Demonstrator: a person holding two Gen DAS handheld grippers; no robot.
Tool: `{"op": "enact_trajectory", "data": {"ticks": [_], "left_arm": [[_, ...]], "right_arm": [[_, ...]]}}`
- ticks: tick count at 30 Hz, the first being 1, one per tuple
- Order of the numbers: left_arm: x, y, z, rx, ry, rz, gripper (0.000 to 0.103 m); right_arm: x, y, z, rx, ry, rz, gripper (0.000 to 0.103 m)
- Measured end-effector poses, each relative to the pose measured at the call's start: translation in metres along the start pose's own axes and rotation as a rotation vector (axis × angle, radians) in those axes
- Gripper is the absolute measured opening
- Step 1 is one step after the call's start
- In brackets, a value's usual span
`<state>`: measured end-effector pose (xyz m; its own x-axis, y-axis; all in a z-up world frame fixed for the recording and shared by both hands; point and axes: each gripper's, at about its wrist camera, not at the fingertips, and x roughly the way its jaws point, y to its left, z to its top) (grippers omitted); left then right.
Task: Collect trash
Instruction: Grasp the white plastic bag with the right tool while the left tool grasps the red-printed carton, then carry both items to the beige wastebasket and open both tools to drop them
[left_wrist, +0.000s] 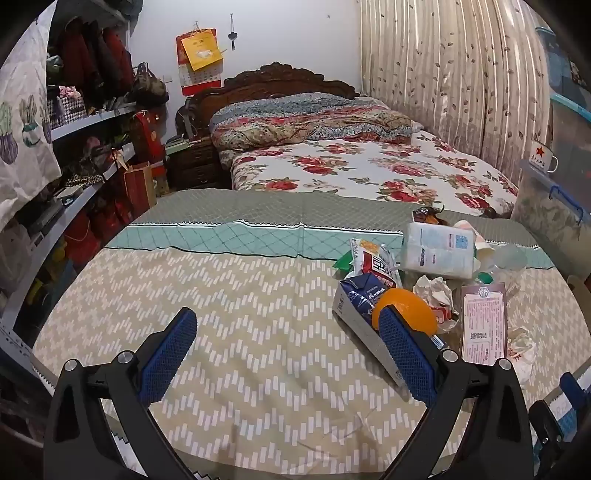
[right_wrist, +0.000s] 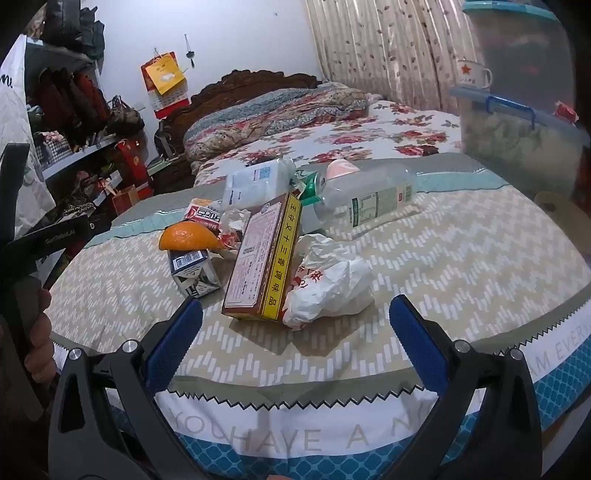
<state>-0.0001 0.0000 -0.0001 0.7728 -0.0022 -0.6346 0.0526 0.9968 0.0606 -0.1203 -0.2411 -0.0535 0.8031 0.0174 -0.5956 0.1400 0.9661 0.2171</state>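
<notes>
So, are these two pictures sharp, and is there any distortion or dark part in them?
Left wrist view: strong fisheye bend, the shelves curve, corners black; the trash pile is fairly sharp. Right wrist view: the same bend and dark corners; the storage box at right looks smeared, while the brown and yellow box reads clearly.

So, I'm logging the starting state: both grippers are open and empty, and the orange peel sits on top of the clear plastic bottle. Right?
Not quite. The curved orange peel sits on the small blue-and-white carton, not the clear plastic bottle, as the right wrist view shows. The left gripper and right gripper are indeed open and empty.
</notes>
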Motion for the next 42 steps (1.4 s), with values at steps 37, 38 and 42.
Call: {"op": "enact_trajectory", "data": {"ticks": [37, 38, 42], "left_arm": [[0.071, -0.182, -0.029, 0.331, 0.288, -0.406, 0.086], [0.073, -0.186, -0.032, 0.335, 0.300, -0.416, 0.086], [0.081, -0.201, -0.040, 0.393, 0.313, -0.355, 0.061]], "right_arm": [[0.015, -0.120, 0.027, 0.176, -0.021, -0.044, 0.025], [0.014, -0.125, 0.025, 0.183, -0.022, -0.050, 0.025], [0.022, -0.132, 0.017, 0.178, 0.032, -0.013, 0.028]]}}
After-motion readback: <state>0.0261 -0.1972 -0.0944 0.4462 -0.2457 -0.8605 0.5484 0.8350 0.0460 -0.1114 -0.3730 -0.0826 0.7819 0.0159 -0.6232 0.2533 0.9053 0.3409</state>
